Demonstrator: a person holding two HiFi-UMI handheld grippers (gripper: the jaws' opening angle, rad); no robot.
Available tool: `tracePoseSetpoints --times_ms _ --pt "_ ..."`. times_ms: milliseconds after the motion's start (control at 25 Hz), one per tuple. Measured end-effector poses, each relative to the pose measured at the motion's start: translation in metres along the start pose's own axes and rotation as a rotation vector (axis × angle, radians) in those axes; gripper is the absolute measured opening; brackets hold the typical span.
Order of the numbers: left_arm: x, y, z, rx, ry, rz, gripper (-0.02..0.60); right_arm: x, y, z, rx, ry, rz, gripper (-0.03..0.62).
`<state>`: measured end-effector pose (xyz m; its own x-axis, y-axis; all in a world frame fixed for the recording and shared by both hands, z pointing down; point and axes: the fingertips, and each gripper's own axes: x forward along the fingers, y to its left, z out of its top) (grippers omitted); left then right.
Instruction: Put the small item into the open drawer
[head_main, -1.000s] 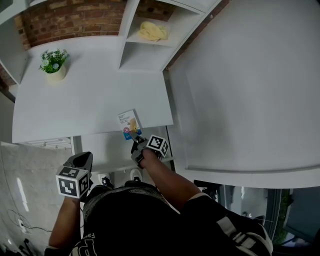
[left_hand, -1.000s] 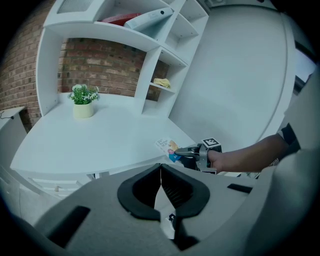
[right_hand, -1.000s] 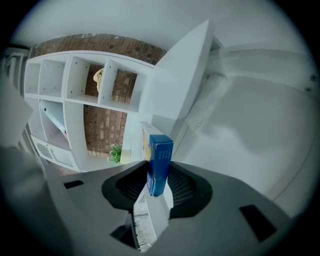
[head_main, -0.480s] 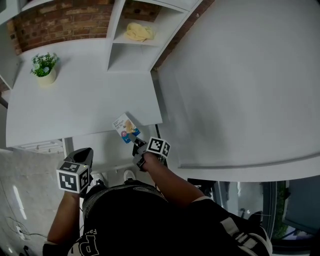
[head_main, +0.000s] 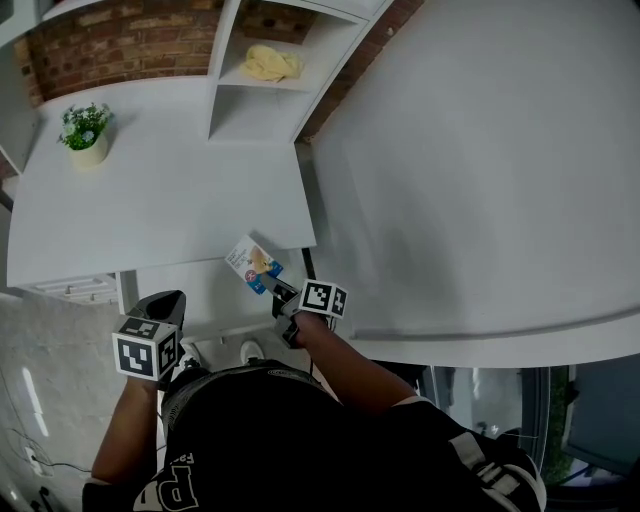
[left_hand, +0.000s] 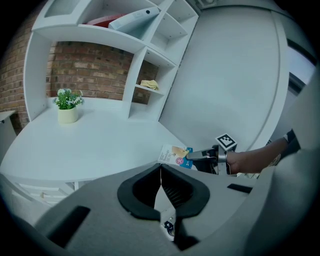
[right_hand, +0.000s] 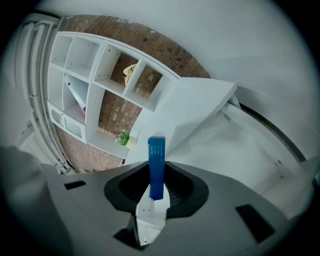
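A small blue-edged box (head_main: 252, 264) pinched in the right claw (head_main: 283, 296), over the white tabletop (head_main: 150, 215) edge, left claw (head_main: 166, 303) closed, empty.

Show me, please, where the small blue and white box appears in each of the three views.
Head view: small box near centre, at the near edge of the desk, held by the right gripper.
Left gripper view: small box slightly right of centre, lower half.
Right gripper view: small box at centre, edge-on, clamped between the fingers.
Shared landmark: potted plant on the desk.
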<state>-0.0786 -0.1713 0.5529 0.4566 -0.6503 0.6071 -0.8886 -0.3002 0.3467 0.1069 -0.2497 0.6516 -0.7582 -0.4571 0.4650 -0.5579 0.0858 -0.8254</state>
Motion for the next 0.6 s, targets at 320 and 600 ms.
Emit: tracePoseSetpoints --times_ms 320,600 --pt "0.002 -0.011 -0.001 -0.016 -0.013 0.027 0.018 -0.019 -0.004 -0.015 -0.099 0.151 0.025 0.087" --pt "-0.005 -0.01 -0.008 -0.04 -0.012 0.072 0.018 -0.006 -0.03 -0.041 -0.216 0.374 -0.028 0.086"
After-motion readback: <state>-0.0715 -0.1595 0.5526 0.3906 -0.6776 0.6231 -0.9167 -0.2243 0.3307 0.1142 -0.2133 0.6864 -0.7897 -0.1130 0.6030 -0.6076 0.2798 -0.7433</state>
